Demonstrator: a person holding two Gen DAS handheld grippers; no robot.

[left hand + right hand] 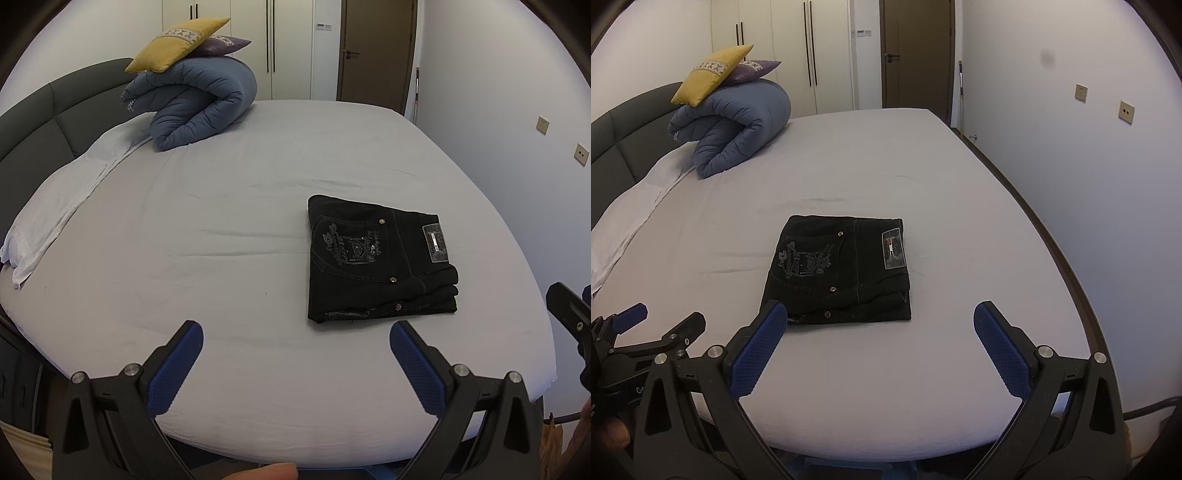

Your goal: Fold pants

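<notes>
Black jeans (376, 258) lie folded into a compact rectangle on the pale sheet, back pocket embroidery and waistband patch facing up. In the right wrist view the same pants (842, 269) sit just beyond the fingertips. My left gripper (295, 334) is open above the near part of the bed, to the left of and nearer than the pants, with nothing between its blue pads. My right gripper (881, 315) is open too, held back from the pants' near edge. The left gripper (657, 325) also shows at the lower left of the right wrist view.
A rolled blue duvet (199, 107) with a yellow cushion (177, 46) and a purple cushion sits at the far left by the grey headboard (44, 122). A white pillow (62, 199) lies along the left side. The wall (1071, 155) runs close along the bed's right edge.
</notes>
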